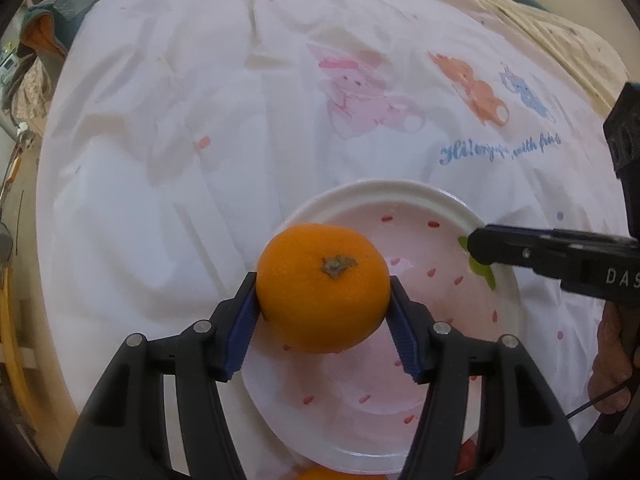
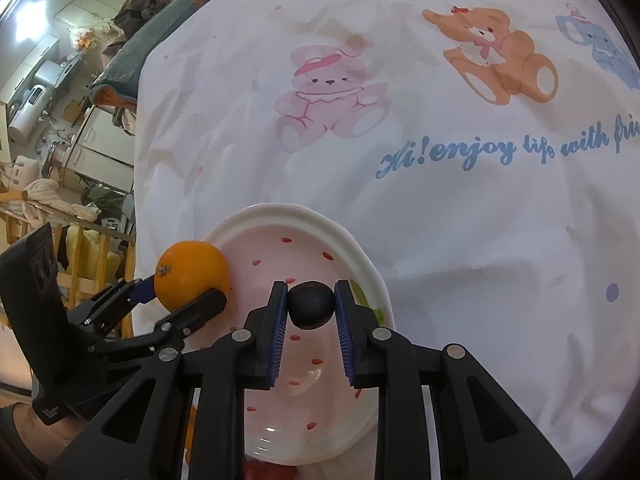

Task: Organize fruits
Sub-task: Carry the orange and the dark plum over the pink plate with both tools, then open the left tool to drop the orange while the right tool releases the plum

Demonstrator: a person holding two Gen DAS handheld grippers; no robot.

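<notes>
My left gripper is shut on an orange with its stem facing up, held over the left rim of a pink plate with red dots. The orange and left gripper also show in the right wrist view. My right gripper is shut on a small dark round fruit above the plate. The right gripper's fingers reach in from the right over the plate's rim in the left wrist view; the dark fruit is hidden there.
The plate rests on a white sheet printed with cartoon bears and blue writing. Part of another orange and something red lie at the plate's near edge. Cluttered furniture stands off to the left.
</notes>
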